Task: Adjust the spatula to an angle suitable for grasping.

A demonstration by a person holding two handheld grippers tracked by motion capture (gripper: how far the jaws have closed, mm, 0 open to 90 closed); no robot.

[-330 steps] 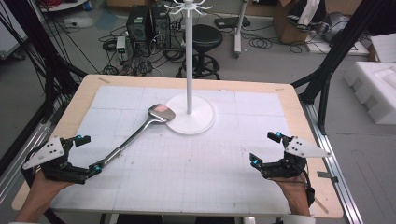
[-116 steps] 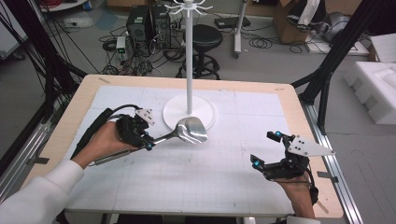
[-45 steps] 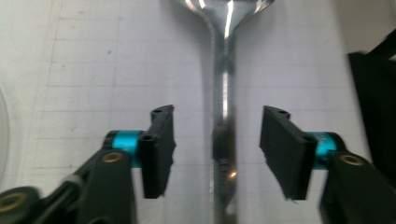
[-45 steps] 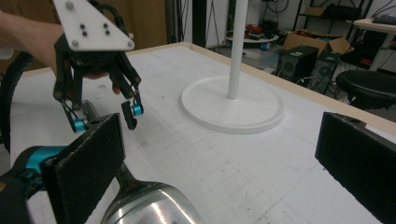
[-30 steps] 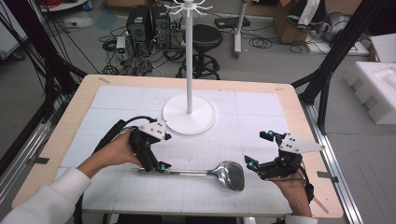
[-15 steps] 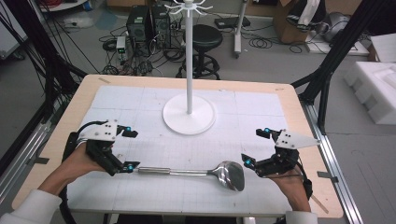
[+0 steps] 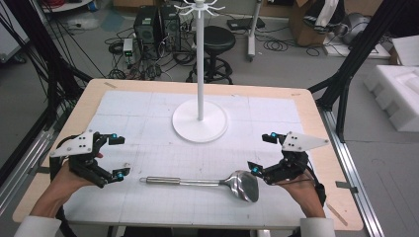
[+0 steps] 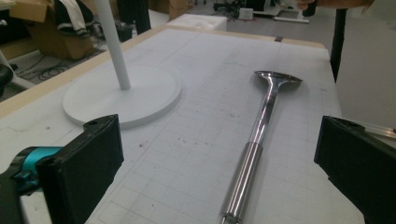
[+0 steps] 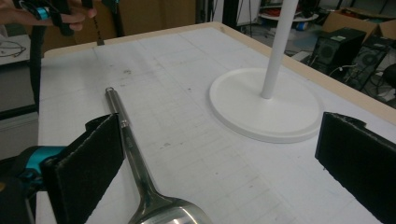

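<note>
Table (image 7: 316, 108)-laid spatula (image 7: 207, 182), left gripper (image 7: 118, 156) now withdrawn, jaws apart.

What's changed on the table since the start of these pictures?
The left gripper carried the metal ladle from beside the white stand to the near edge, let go and drew back left, open. The right gripper edged toward its bowl. The stand stayed put.

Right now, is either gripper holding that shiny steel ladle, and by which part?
Nothing is held. The shiny steel ladle lies flat on the table; the left gripper and right gripper both stand open, clear of it.
</note>
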